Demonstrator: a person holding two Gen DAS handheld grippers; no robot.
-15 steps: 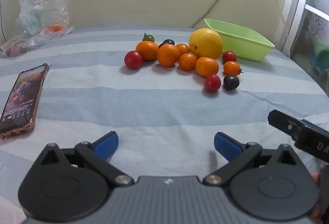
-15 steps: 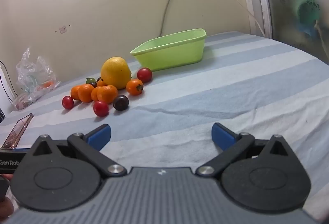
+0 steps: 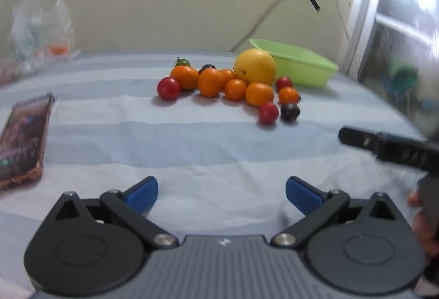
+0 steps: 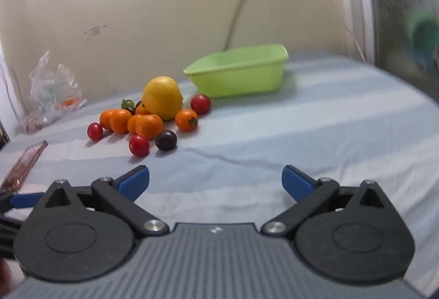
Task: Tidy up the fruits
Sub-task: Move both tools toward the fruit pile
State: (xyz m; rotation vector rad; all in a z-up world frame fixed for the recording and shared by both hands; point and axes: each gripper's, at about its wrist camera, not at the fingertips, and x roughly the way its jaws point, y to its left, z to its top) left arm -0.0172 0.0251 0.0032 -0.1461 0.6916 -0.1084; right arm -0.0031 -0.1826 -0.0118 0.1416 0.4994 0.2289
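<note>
Both hand-held grippers are hovering over a blue-and-white striped cloth (image 3: 219, 140) with nothing in them. The left hand-held gripper (image 3: 221, 190) has its blue pads spread wide, only bare cloth between them. Same deal with the right hand-held gripper (image 4: 215, 180): wide apart, empty.

The fruit is all bunched in one pile further back on the cloth. There's a big yellow citrus (image 3: 255, 70) at the back, sitting just beside a light green tub (image 3: 310, 65) that's near the wall. In front of and beside the citrus are several small oranges (image 3: 210, 82) touching each other. A red cherry tomato (image 3: 168, 88) sits on the left end of the pile; another red one (image 3: 268, 113) is at the front, right next to a dark purple tomato (image 3: 289, 112). A small green tomato (image 3: 182, 62) is behind the oranges. From the right wrist view the tub looks empty, though its far inside isn't fully visible.

Off to the left a phone (image 3: 23, 138) lies flat on the cloth, well apart from the fruit. A crumpled clear plastic bag (image 3: 41, 33) sits back by the wall. The view is a bit blurry at the edges.
</note>
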